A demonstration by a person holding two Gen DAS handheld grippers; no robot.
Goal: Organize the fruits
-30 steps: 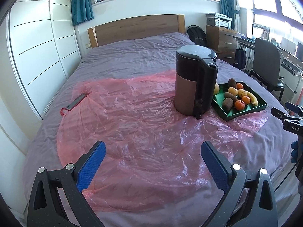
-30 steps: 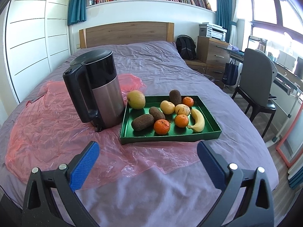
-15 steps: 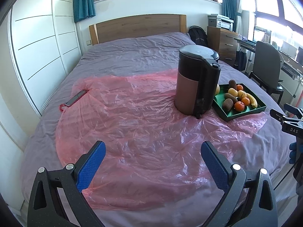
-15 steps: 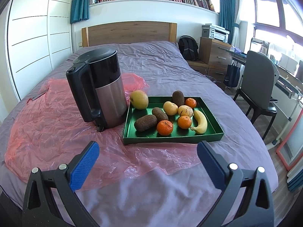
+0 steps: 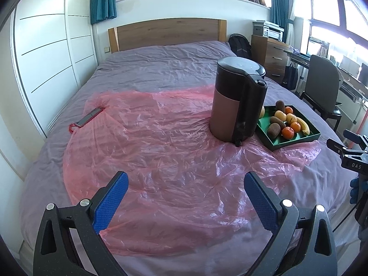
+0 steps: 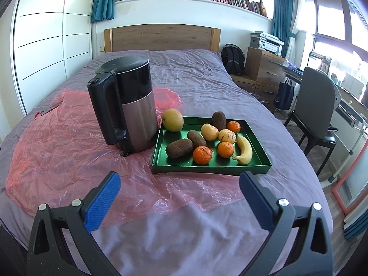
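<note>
A green tray (image 6: 254,168) lies on the bed and holds several fruits: a banana (image 6: 244,150), oranges (image 6: 202,155), brown kiwis (image 6: 179,148) and a yellow-green pear (image 6: 172,119) at its far left corner. The tray also shows in the left wrist view (image 5: 281,142). My right gripper (image 6: 179,194) is open and empty, in front of the tray's near edge. My left gripper (image 5: 186,194) is open and empty over the pink plastic sheet (image 5: 149,142), well left of the tray.
A black and steel kettle (image 6: 128,105) stands on the pink sheet just left of the tray. A phone with a red strap (image 5: 89,120) lies at the sheet's left edge. A chair (image 6: 315,110) and desk stand right of the bed.
Both grippers have drawn slightly nearer to the bed's middle and tilted; the kettle and tray sit a little further right in the right wrist view. Both stay open. No fruit has moved.
</note>
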